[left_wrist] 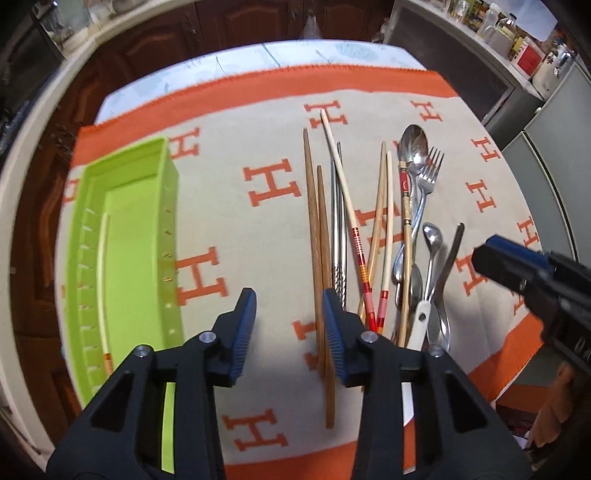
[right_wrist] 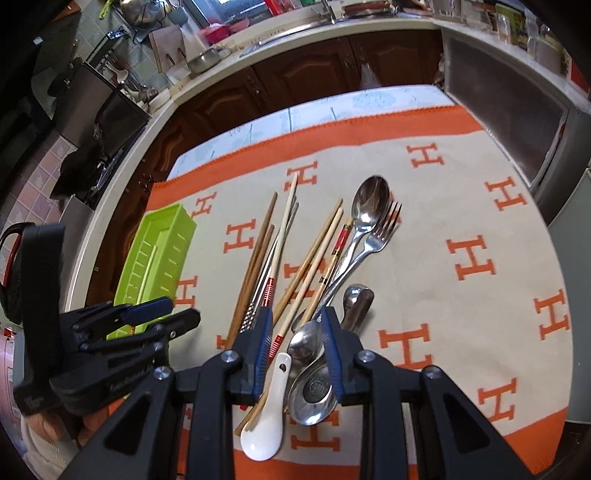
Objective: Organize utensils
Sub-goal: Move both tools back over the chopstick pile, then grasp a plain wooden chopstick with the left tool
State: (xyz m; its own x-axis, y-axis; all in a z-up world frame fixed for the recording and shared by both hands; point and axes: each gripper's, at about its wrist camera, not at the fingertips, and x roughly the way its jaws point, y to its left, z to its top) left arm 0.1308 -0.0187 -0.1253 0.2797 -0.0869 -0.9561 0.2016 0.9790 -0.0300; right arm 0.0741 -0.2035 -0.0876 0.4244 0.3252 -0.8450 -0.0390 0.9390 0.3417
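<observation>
A lime-green tray (left_wrist: pixel 125 236) lies at the left of the mat with one pale chopstick (left_wrist: pixel 104 266) inside it. My left gripper (left_wrist: pixel 288 306) is open and empty above the mat, its right finger just over a pair of brown wooden chopsticks (left_wrist: pixel 318 236). Metal chopsticks (left_wrist: pixel 337 206), pale red-banded chopsticks (left_wrist: pixel 384 221), a large spoon (left_wrist: pixel 414 147) and a fork (left_wrist: pixel 430 173) lie to the right. My right gripper (right_wrist: pixel 295 321) stands open over a white ceramic spoon (right_wrist: pixel 267 417) and a metal soup spoon (right_wrist: pixel 314 395), holding nothing.
An orange and beige mat with H letters (right_wrist: pixel 469 258) covers the table. Wooden cabinets (right_wrist: pixel 303 81) and a kitchen counter (right_wrist: pixel 332 26) run behind it. A grey appliance (right_wrist: pixel 506 110) stands at the back right. The tray (right_wrist: pixel 162 251) sits near the mat's left edge.
</observation>
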